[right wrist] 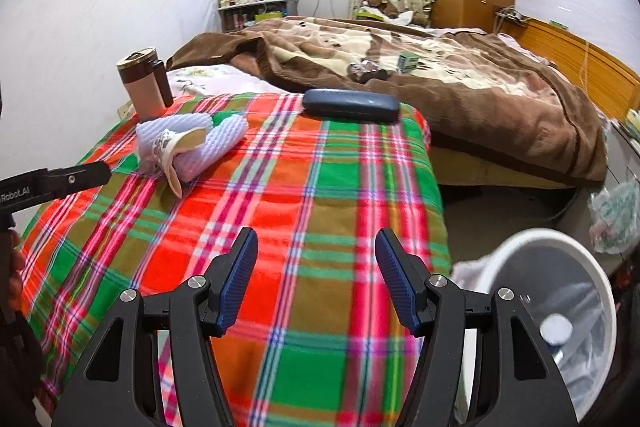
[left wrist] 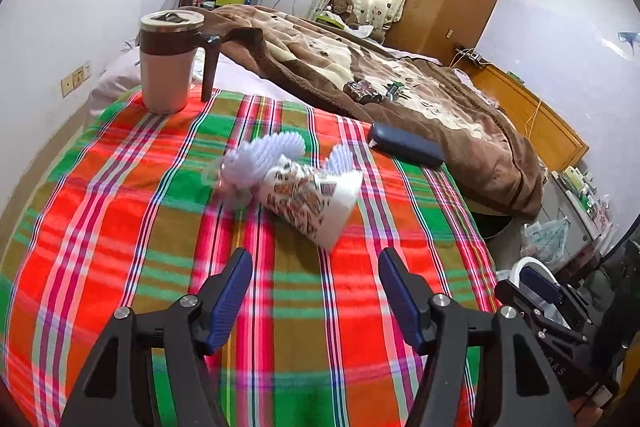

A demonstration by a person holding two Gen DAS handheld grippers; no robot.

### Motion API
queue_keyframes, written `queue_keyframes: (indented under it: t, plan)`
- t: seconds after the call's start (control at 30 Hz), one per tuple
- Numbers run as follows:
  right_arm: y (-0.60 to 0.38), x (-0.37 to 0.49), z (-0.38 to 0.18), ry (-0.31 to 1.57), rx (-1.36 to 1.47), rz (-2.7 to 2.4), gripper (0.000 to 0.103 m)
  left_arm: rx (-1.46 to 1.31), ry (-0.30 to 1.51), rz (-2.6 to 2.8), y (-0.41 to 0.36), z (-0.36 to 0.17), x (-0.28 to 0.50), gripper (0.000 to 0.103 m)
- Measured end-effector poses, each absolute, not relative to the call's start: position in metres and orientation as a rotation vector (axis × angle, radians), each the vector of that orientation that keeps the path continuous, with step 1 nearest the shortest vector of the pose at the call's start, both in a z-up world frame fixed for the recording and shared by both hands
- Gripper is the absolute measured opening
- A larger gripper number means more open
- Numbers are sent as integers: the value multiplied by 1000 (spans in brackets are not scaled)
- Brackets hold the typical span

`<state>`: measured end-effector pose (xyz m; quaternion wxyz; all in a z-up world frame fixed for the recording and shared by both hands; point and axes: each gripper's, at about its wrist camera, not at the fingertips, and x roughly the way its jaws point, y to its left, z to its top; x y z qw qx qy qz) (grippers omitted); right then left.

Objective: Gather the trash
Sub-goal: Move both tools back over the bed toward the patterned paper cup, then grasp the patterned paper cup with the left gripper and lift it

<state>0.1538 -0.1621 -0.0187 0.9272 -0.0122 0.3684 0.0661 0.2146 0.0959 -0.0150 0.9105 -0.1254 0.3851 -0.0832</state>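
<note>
A crushed printed paper cup point(left wrist: 316, 199) lies on its side on the plaid cloth point(left wrist: 120, 227), tangled with white foam netting point(left wrist: 264, 159). My left gripper point(left wrist: 314, 259) hovers open just short of the cup, with nothing between its blue pads. In the right wrist view the same cup point(right wrist: 176, 155) and netting point(right wrist: 224, 139) lie far left. My right gripper point(right wrist: 316, 243) is open and empty over the cloth's near right part. A white trash bin point(right wrist: 532, 235) with a liner stands below the table's right edge.
A lidded mug point(left wrist: 168, 63) stands at the cloth's far left corner and a dark glasses case point(left wrist: 404, 145) lies at its far edge. Behind is a bed with a brown blanket point(left wrist: 400, 79). A plastic bag point(right wrist: 616, 219) sits on the floor at right.
</note>
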Motion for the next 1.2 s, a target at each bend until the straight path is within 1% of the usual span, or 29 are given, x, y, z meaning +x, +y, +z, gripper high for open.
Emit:
queue_keyframes:
  t: [0.47,0.7,0.8,0.93,1.03,1.2]
  plan:
    - [-159,199,-20,766,-14,129,63,-336,852,-144,88,-24,299,68]
    - [-156,212,-25,784,1,125,63,-309,948,-31,83,-46,340,68]
    - [-153,214,-25,787,-4,131,63,-285,977,-10,86,-55,343,68]
    - [-149,217,-26,791,-9,130,63,-350,982,-49,103,-61,333,68]
    - [-145,220,-26,794,-11,134,63,-292,975,-62,107,-59,324,68]
    - [-139,220,-26,792,-19,141,63,-277,1003,-116,115,-60,310,68]
